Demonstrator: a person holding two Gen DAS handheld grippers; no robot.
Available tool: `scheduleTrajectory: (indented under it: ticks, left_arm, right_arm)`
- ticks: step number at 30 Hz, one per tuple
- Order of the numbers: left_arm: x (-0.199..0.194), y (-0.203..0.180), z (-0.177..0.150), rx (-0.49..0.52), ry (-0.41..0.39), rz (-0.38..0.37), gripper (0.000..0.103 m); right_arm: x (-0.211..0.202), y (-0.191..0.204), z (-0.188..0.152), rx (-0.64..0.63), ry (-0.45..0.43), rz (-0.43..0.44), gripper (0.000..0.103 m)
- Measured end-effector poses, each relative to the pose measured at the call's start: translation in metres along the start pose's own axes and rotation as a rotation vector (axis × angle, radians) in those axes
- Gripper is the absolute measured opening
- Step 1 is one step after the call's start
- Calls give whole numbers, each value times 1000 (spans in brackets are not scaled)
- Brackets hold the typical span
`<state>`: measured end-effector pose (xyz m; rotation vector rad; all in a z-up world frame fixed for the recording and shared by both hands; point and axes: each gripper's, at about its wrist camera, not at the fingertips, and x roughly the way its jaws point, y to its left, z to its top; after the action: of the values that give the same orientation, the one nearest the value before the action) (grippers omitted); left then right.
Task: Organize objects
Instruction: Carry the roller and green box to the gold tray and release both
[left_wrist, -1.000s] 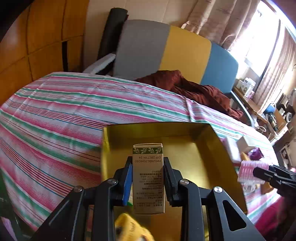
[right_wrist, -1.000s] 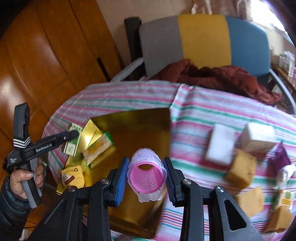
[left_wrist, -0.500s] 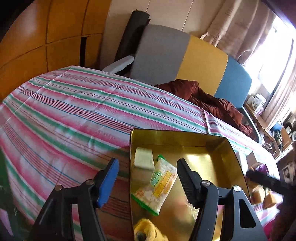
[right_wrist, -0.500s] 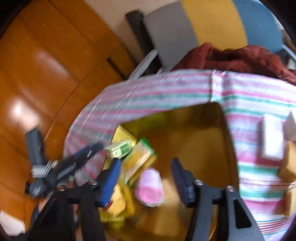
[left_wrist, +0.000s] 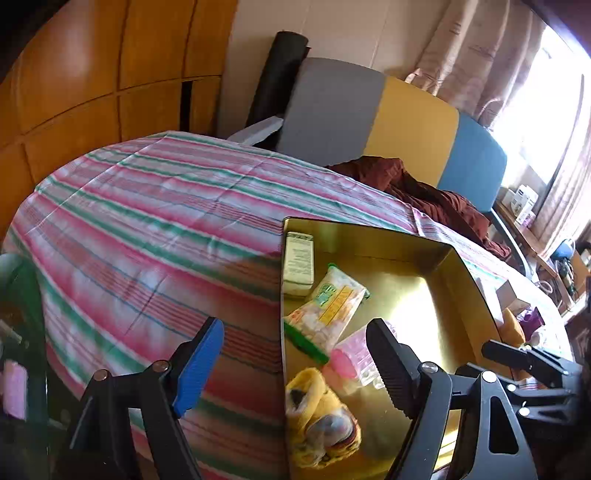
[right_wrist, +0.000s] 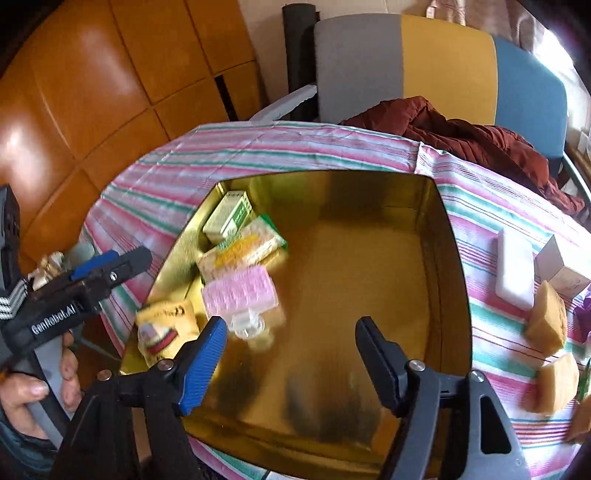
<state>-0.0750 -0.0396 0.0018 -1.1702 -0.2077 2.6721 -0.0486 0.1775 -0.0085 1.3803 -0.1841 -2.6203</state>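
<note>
I am opening both tools: the left tool (left_wrist: 295, 363) has released the small carton (left_wrist: 297, 264), the right tool (right_wrist: 290, 349) the pink roller (right_wrist: 240, 293). Both are now lying inside the gold tray (right_wrist: 448, 258); sponges (right_wrist: 546, 317) beside it remain.

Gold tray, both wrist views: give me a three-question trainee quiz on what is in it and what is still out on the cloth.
1. True or false: the pink hair roller lies inside the gold tray.
2. Which item sits nearest the tray's far left corner? A) small white carton B) yellow snack packet C) white bar
3. Fill in: the tan sponge blocks lie on the striped ______, outside the tray.

Key
1. True; it rests beside the cotton swab bag.
2. A
3. tablecloth

Both the left gripper and the right gripper are opening, nothing between their jaws.
</note>
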Motion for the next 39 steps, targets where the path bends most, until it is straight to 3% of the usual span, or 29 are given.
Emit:
scheduleTrajectory:
  ticks: [4, 8, 16, 20, 21, 26, 39]
  left_arm:
    - [-8, 9, -3, -21, -6, 14, 80]
    - [-18, 16, -4, -39, -16, 21, 80]
    - [-26, 29, -5, -75, -22, 3, 83]
    - [-24, 34, -8, -77, -13, 10, 83]
    - [-24, 35, -8, -72, -15, 14, 84]
    - [-22, 29, -10, -55, -24, 21, 87]
    - [-44, -14, -15, 96, -144, 125, 101]
  right_arm:
    - [4, 5, -6, -11, 14, -27, 73]
    - [16, 13, 2, -64, 63, 12, 73]
    - [86, 50, 19, -254, 293, 26, 73]
    - [93, 27, 35, -107, 189, -148, 71]
    - [87, 20, 37, -66, 150, -157, 71]
    - [59, 8, 33, -40, 65, -134, 70]
    - [29, 11, 17, -22, 0, -127, 70]
